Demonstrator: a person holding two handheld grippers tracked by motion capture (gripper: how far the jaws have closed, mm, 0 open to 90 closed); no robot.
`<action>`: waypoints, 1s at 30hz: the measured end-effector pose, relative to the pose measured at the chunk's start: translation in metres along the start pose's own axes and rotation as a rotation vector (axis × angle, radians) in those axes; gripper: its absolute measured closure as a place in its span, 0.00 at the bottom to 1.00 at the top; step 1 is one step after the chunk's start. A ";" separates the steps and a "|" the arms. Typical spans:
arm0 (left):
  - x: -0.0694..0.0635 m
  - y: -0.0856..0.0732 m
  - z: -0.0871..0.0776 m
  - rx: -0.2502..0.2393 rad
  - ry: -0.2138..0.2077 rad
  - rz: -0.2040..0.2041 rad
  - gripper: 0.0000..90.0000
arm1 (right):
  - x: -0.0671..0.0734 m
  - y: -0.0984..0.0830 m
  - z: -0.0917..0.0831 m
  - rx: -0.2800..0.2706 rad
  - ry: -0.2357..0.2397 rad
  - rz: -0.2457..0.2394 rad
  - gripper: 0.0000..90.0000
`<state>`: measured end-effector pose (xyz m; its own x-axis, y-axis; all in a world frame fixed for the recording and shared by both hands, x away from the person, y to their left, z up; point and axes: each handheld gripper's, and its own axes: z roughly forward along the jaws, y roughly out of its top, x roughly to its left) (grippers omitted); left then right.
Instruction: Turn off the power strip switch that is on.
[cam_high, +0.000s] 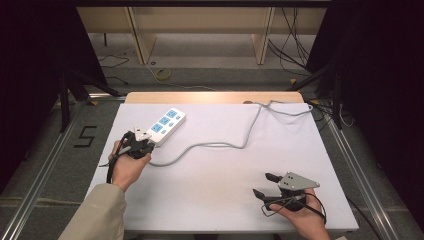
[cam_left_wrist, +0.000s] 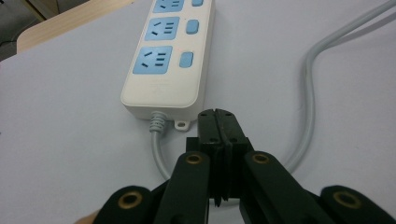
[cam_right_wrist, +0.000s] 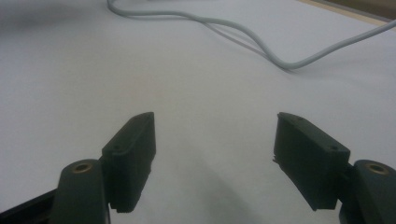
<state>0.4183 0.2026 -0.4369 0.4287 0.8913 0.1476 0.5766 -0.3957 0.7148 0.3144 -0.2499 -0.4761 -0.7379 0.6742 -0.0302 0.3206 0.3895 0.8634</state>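
- Closest in the left gripper view: black two-jaw left gripper (cam_left_wrist: 219, 122), jaws pressed flat together with nothing between them, tips just short of the near end of the strip.
- Just beyond those tips: white plastic power strip with blue sockets and blue switches (cam_left_wrist: 168, 56), lying flat on the white table top (cam_left_wrist: 60, 116) — near end toward the gripper, small mounting tab beside the cable exit.
- Out of that near end: grey round power cable (cam_left_wrist: 159, 149), bent back under the gripper, then curved away along the right of that view.
- From the high view: strip (cam_high: 165, 125) at the left rear of the table (cam_high: 215, 190), left gripper (cam_high: 141, 141) against its near end, held by the left hand (cam_high: 127, 167) in a beige sleeve.
- Cable (cam_high: 220, 146) looped across the middle toward the far right edge.
- At front right, well apart from the strip: black right gripper (cam_high: 264, 185) with a grey three-cornered plate — jaws spread wide over bare table, empty.
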 end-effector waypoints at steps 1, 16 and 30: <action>0.000 0.000 0.000 0.001 0.001 -0.001 1.00 | 0.000 0.000 0.000 0.000 0.000 -0.001 0.34; 0.001 0.004 0.007 0.008 -0.002 -0.005 1.00 | 0.000 0.000 0.000 0.002 0.003 -0.003 0.34; 0.000 0.011 0.013 0.014 -0.008 -0.002 1.00 | 0.001 0.000 0.000 0.003 0.005 -0.001 0.34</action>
<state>0.4333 0.1953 -0.4375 0.4332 0.8902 0.1410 0.5868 -0.3973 0.7055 0.3141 -0.2491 -0.4763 -0.7412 0.6706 -0.0290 0.3211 0.3922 0.8620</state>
